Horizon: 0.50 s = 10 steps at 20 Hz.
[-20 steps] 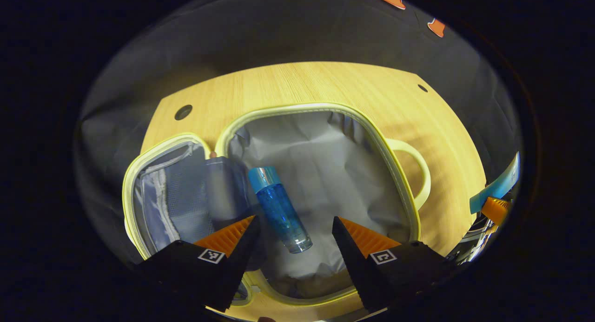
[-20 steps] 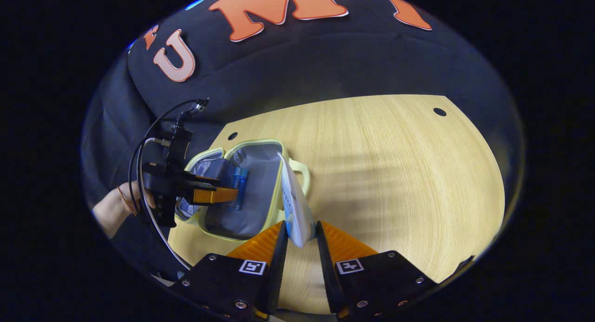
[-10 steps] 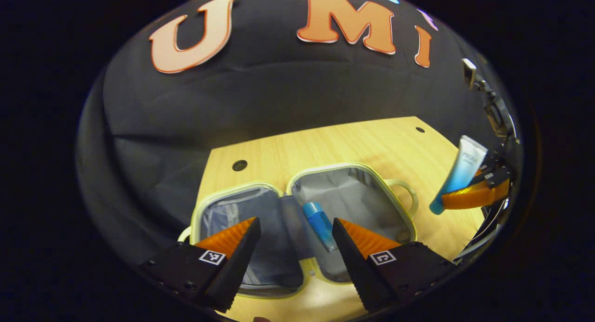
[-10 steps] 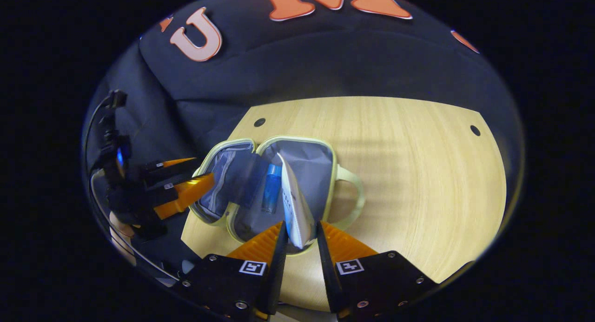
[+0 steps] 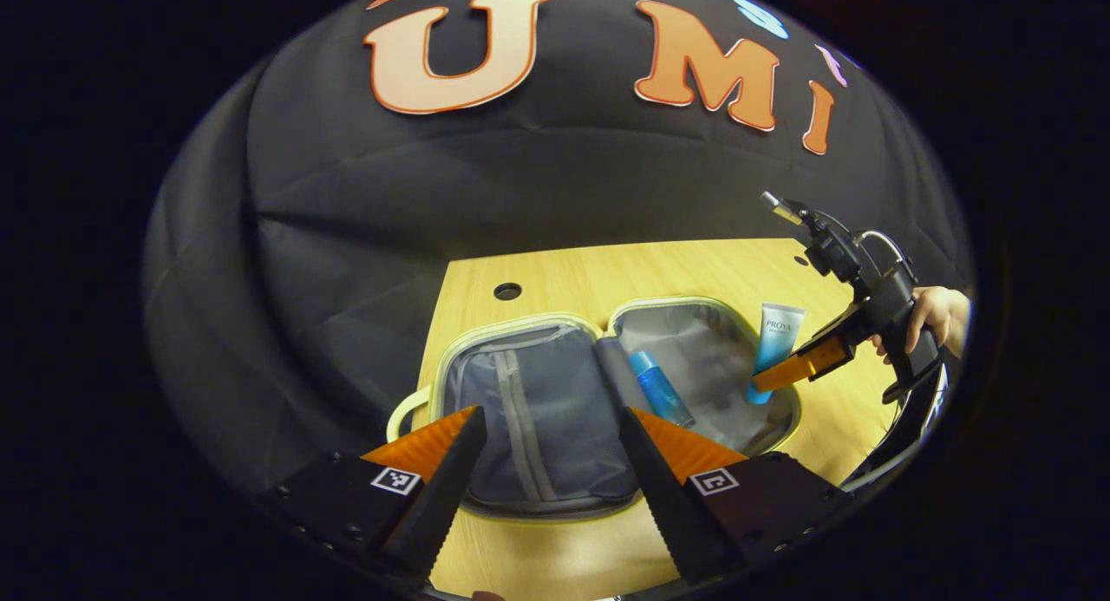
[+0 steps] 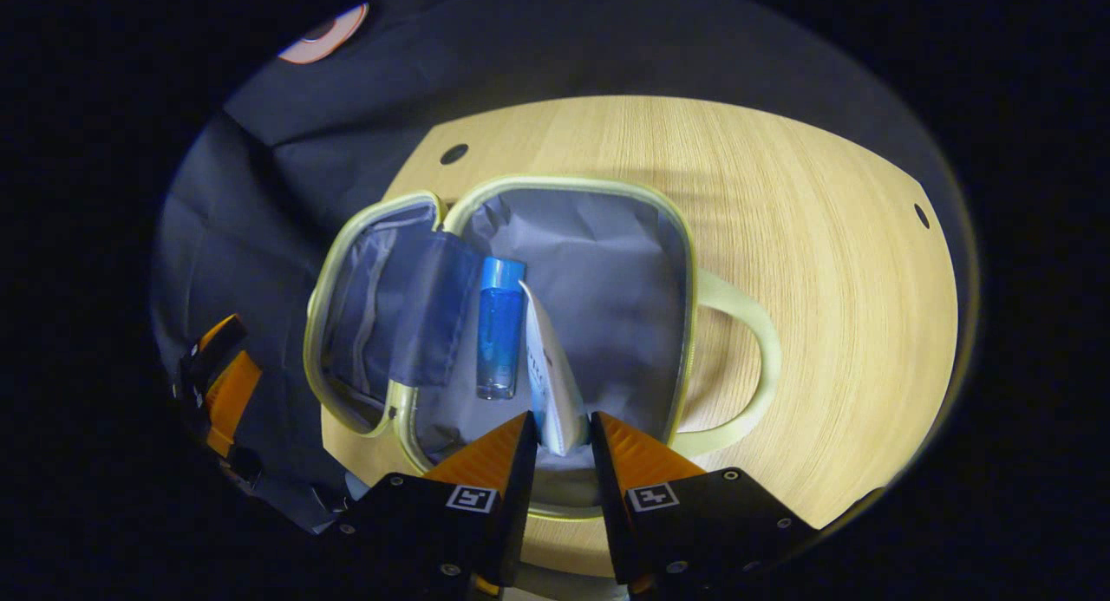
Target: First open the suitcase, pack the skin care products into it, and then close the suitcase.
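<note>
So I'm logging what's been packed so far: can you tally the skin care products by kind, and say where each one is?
Blue bottle: 1, lying in the open suitcase
White and blue tube: 1, held in the right tongs above the suitcase's inside
Total: 2 skin care products

The table [image 6: 824, 263] is matt pale wood grain, the suitcase [image 6: 689, 237] has creased grey cloth lining, the blue bottle [image 6: 500, 328] is glossy clear plastic, and the tube [image 5: 774, 341] looks smooth.
</note>
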Each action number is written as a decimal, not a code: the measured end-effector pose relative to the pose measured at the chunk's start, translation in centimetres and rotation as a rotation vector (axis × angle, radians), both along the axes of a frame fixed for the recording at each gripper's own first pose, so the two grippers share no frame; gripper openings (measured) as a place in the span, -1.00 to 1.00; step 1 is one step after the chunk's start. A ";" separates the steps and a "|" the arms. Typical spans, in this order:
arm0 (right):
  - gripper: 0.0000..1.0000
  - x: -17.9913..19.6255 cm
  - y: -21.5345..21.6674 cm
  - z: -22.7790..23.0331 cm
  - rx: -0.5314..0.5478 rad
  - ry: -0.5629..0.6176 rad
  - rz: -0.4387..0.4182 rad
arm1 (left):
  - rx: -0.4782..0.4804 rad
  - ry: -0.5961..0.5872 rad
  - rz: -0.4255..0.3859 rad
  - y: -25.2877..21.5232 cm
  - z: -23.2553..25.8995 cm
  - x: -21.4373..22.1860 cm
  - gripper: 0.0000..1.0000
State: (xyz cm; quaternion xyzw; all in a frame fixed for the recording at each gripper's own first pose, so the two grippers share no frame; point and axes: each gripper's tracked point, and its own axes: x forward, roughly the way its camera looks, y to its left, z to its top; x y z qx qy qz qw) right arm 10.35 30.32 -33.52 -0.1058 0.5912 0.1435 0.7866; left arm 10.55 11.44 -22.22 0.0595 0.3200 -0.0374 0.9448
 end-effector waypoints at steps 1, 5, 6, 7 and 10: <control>-0.19 0.2 0.1 -0.7 -0.007 0.008 -0.012 | -0.001 0.002 0.007 0.4 -0.1 0.0 0.93; -0.10 1.8 0.2 -1.4 -0.019 -0.015 -0.076 | -0.024 0.019 0.024 1.0 -0.9 -0.2 0.93; -0.04 2.3 0.2 -1.4 -0.016 -0.029 -0.085 | -0.029 0.022 0.026 1.1 -1.0 -0.4 0.93; 0.24 2.4 0.5 -1.0 -0.010 -0.040 -0.086 | -0.033 0.024 0.027 1.2 -1.1 -0.4 0.93; 0.85 2.5 0.8 0.1 0.013 -0.085 -0.068 | -0.049 0.022 0.048 1.8 -1.1 -0.6 0.93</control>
